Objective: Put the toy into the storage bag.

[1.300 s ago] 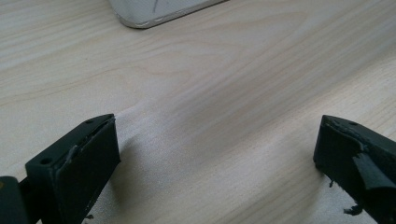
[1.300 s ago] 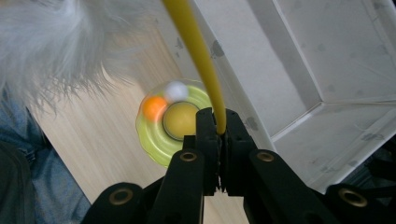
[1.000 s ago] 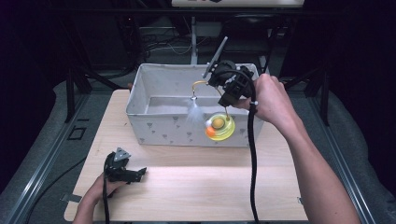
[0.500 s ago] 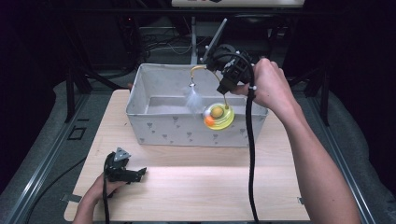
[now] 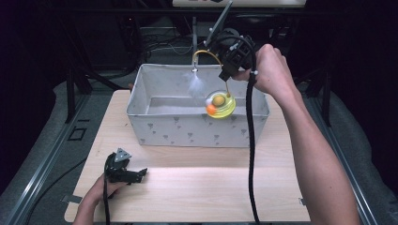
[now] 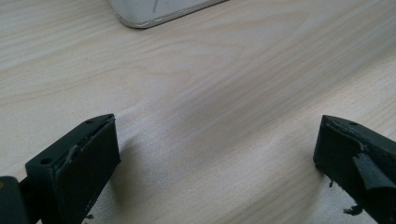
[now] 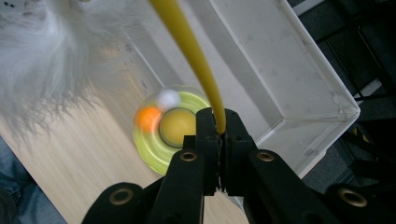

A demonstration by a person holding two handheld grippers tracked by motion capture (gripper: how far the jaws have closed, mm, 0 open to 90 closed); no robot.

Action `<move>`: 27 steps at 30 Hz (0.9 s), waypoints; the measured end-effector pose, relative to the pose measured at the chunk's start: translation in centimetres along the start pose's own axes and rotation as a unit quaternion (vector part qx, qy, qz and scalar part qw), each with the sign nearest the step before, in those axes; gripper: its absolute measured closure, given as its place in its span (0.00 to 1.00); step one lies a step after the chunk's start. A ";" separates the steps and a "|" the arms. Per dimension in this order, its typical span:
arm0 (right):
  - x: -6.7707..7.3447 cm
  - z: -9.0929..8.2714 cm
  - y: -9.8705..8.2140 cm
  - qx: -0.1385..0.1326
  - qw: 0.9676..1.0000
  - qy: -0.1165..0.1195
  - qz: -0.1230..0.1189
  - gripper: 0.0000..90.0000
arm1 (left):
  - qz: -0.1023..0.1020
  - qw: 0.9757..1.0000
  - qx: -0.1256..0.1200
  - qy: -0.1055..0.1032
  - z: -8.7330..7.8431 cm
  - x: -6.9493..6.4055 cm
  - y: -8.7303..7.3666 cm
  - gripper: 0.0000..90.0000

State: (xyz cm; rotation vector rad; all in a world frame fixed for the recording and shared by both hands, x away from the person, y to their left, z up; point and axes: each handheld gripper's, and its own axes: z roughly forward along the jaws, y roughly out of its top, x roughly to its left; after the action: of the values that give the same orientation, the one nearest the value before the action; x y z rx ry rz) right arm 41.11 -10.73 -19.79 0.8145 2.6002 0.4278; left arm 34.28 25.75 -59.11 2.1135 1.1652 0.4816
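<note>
The right gripper (image 5: 227,75) pinches the yellow wand (image 7: 194,51) of a cat toy (image 5: 219,104) tight, holding it above the fabric bin (image 5: 197,126) at the wooden table's (image 5: 197,187) far edge. The springy wand could slip or swing, snagging the white feather (image 5: 197,84) on the bin's rim. The left gripper (image 5: 126,172) rests near the table's front left corner, jaws wide (nothing between them). The room around is dark.
</note>
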 end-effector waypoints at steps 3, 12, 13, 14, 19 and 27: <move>-0.5 0.0 0.2 -0.005 1.000 -0.002 0.010 0.98 | 0.000 1.000 0.000 0.000 0.0 0.0 0.0 0.00; -2.2 0.3 0.9 -0.001 0.999 -0.010 0.030 0.98 | 0.000 1.000 -0.001 0.000 0.0 0.0 0.0 0.00; -2.4 0.4 0.9 -0.001 0.999 -0.010 0.032 0.98 | -0.001 1.000 -0.001 0.000 0.0 0.0 0.0 0.00; -2.6 0.5 1.0 0.000 0.999 -0.013 0.034 0.98 | -0.001 1.000 -0.001 0.000 0.0 0.0 0.0 0.00; -3.4 0.9 1.3 -0.003 0.999 -0.016 0.045 0.98 | -0.001 1.000 -0.001 0.000 0.0 0.0 0.0 0.00; -4.8 2.2 1.7 -0.002 0.998 -0.020 0.064 0.98 | 0.000 1.000 0.000 0.000 0.0 0.0 0.0 0.00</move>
State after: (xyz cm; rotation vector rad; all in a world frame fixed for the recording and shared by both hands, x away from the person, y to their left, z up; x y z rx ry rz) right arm 46.50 -11.92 -19.78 0.9809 2.5192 0.4480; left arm 34.28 25.75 -59.11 2.1144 1.1644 0.4818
